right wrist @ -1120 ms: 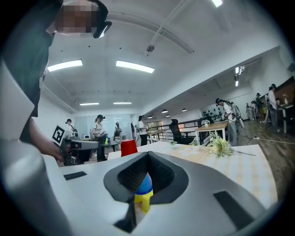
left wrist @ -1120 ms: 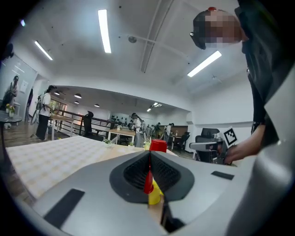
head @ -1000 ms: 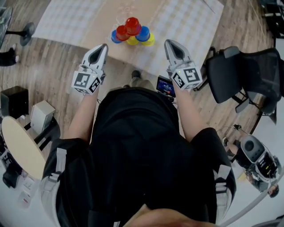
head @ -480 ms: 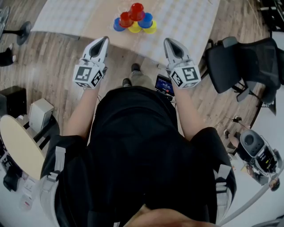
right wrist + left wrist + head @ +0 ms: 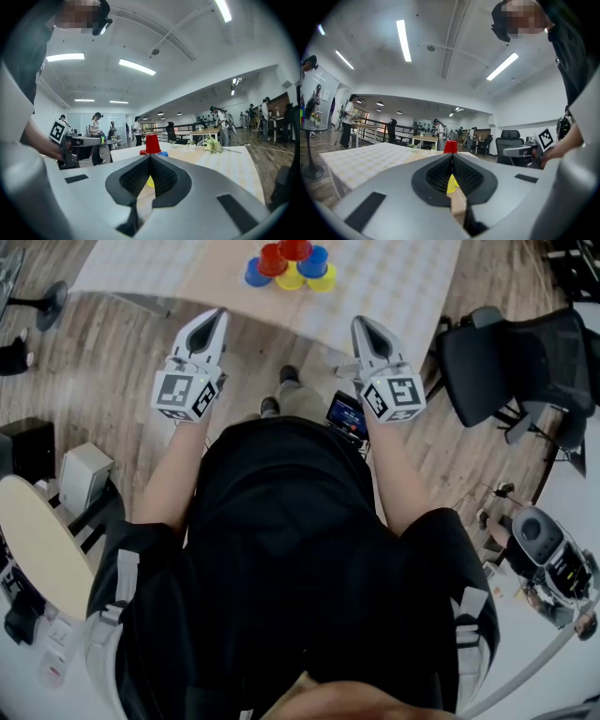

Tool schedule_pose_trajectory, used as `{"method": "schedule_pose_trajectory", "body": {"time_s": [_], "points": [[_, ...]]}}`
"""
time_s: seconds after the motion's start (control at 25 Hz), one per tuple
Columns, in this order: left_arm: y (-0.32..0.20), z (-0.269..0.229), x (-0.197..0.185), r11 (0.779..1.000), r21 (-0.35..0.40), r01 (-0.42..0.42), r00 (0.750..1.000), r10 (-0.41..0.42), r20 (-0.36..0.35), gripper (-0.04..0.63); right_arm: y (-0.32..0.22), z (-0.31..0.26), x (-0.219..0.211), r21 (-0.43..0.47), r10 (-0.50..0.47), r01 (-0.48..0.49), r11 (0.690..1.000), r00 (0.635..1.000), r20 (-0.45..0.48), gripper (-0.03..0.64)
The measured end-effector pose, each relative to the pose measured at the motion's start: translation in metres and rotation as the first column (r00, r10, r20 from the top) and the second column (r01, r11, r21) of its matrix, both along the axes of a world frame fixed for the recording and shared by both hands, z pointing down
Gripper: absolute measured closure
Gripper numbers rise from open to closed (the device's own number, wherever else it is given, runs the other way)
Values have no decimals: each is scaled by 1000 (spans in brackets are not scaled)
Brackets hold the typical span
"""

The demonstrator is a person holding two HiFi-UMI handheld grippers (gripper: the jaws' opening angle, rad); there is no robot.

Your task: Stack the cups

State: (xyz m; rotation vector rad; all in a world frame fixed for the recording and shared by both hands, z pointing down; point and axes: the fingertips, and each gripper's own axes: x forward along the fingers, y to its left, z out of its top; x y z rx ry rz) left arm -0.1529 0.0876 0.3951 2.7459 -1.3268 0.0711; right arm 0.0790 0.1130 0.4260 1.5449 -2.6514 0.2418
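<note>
A pyramid of upturned cups (image 5: 289,262) stands on the table (image 5: 394,287) at the top of the head view: red cups above, blue and yellow ones below. Both grippers hang over the wooden floor, short of the table's near edge and well apart from the cups. My left gripper (image 5: 217,317) is shut and empty. My right gripper (image 5: 361,324) is likewise shut on nothing. In the left gripper view the top red cup (image 5: 450,146) shows above the shut gripper tips (image 5: 452,154). In the right gripper view the red cup (image 5: 152,143) stands beyond the gripper tips (image 5: 151,157).
A black office chair (image 5: 506,362) stands to the right of the table. A small screen (image 5: 347,416) hangs at the person's waist. A round side table (image 5: 37,549) and a grey box (image 5: 84,482) are at the left. People stand at far desks.
The cups and table have slid toward the top edge of the head view. Both grippers now sit farther from the table's edge, still shut.
</note>
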Motion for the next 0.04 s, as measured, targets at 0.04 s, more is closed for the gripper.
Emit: {"method": "schedule_pose_trajectory", "body": {"time_s": [0.04], "points": [[3, 0, -1, 1000, 0, -1, 1000, 1, 0, 591, 3, 0, 1, 0, 6, -6, 1000, 1000, 1, 607]]}}
